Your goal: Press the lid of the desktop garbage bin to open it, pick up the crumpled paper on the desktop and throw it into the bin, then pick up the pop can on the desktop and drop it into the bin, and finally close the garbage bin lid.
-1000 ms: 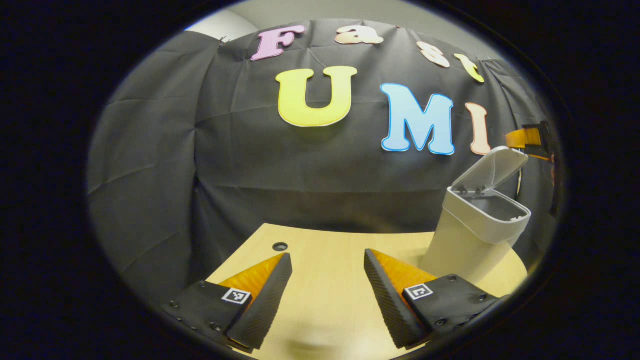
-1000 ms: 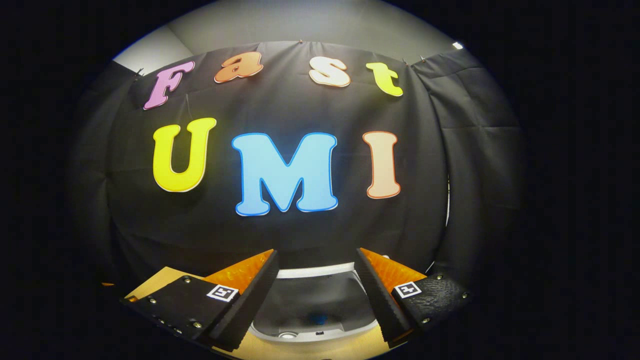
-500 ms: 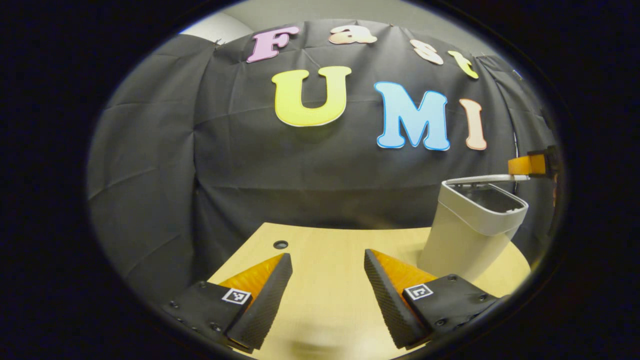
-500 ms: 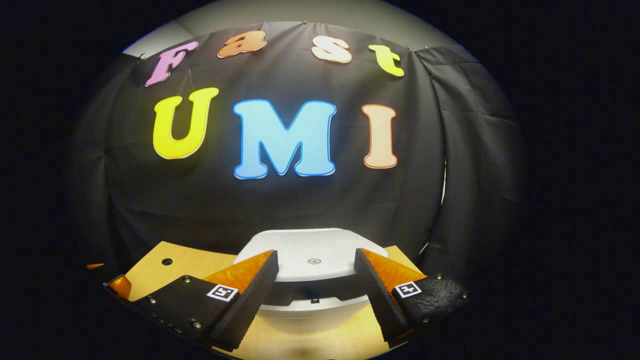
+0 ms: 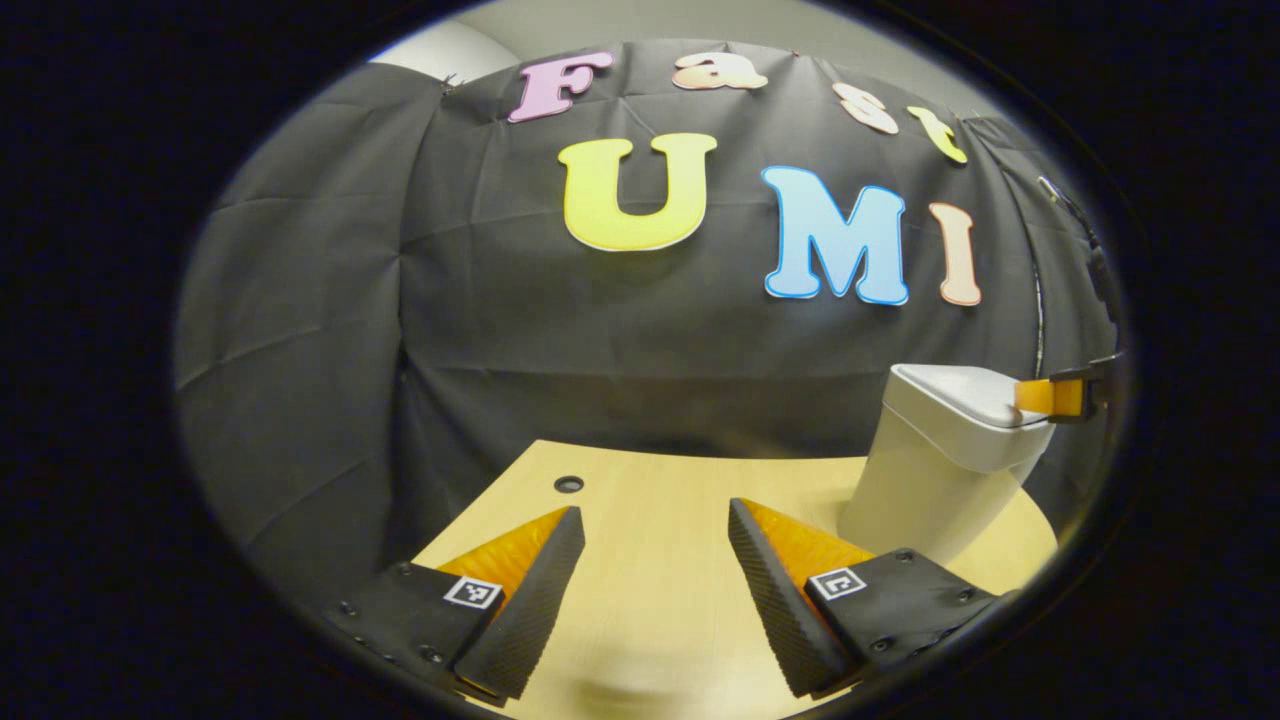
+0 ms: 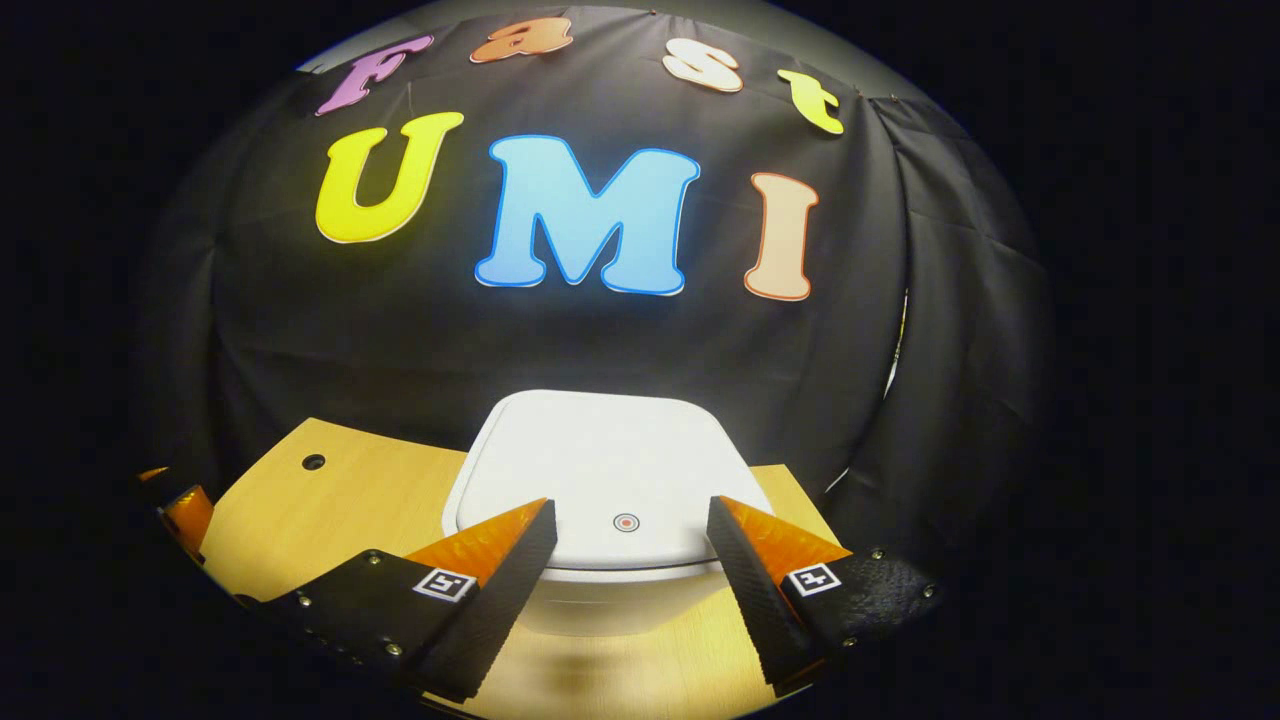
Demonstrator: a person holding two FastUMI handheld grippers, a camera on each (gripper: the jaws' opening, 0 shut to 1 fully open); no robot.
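Left gripper (image 5: pixel 655 600): fingers spread wide, nothing between them, low over the wooden table (image 5: pixel 660 500). To its right stands the garbage bin (image 5: pixel 925 480), upright, long axis vertical, near the table's right end. Right gripper (image 6: pixel 630 590): fingers likewise spread wide and holding nothing, set over the front edge of the lid (image 6: pixel 600 480), which lies flat and closed, its red dot (image 6: pixel 626 521) facing up between the fingers.

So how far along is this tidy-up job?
Nearly finished, it seems. The lid lies flat on the bin, with the right gripper open right over it. The left gripper is open and empty above the table. What remains is backing away.
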